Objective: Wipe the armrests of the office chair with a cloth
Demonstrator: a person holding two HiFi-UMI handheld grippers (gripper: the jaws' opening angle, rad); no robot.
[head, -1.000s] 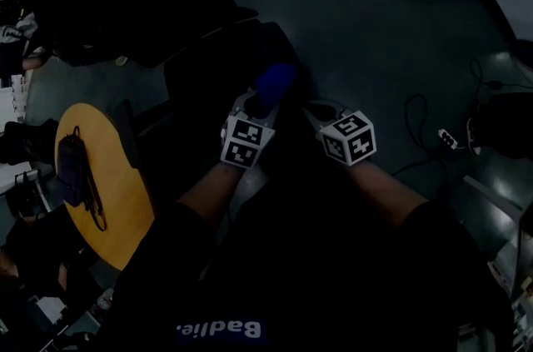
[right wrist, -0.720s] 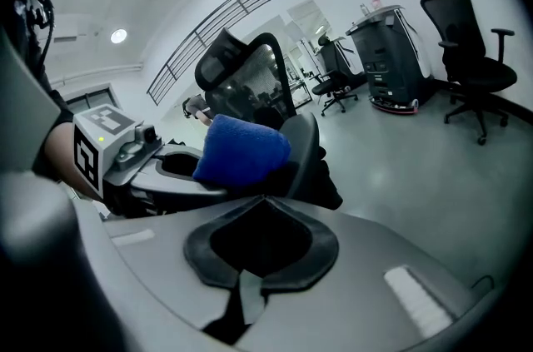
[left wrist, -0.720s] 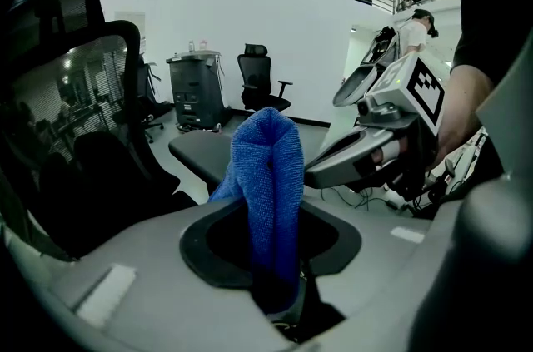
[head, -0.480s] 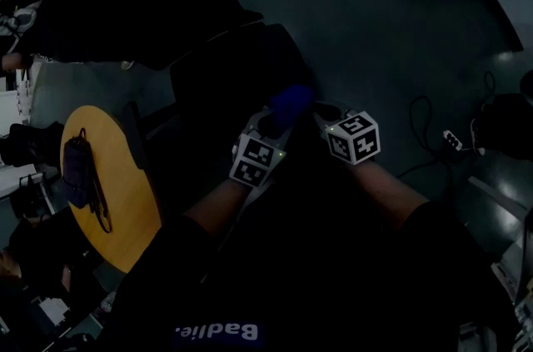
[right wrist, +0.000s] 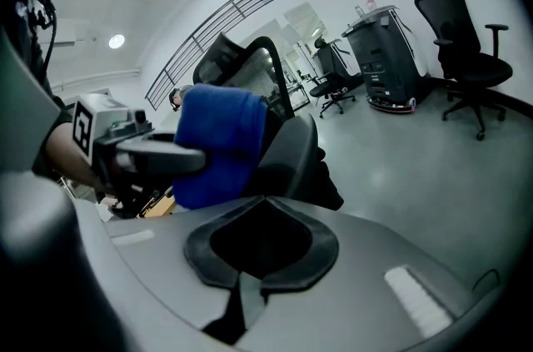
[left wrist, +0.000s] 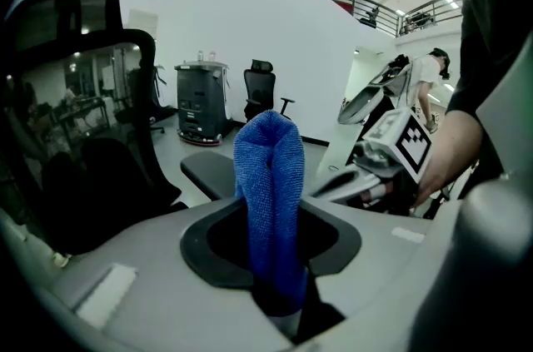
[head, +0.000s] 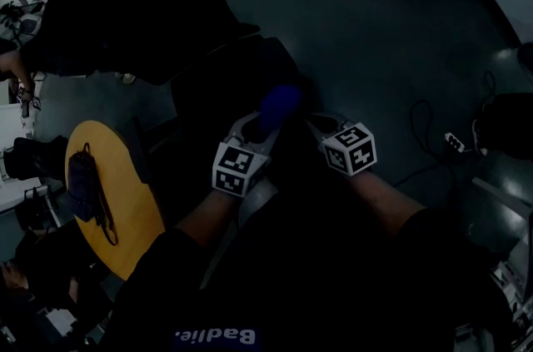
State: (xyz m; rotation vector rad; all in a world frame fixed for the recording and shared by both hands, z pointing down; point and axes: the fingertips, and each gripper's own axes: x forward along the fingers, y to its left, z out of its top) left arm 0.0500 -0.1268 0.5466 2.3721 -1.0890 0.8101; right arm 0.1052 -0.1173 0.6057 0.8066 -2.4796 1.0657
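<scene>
Standing upright: folded, nubby blue cloth (left wrist: 268, 200).

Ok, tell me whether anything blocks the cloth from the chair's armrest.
Nothing visible does. The left gripper holds the blue cloth upright, and the dark armrest lies just beyond it; the right gripper sits off to the side.

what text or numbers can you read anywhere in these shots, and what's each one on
"Badlie." in pale print on the person's dark shirt, at the bottom of the head view; dim, so the spelling is uncertain.
The left cube and the right cube carry only black and white square patterns, no words.
Nothing else is readable in the head view or in either gripper view.
</scene>
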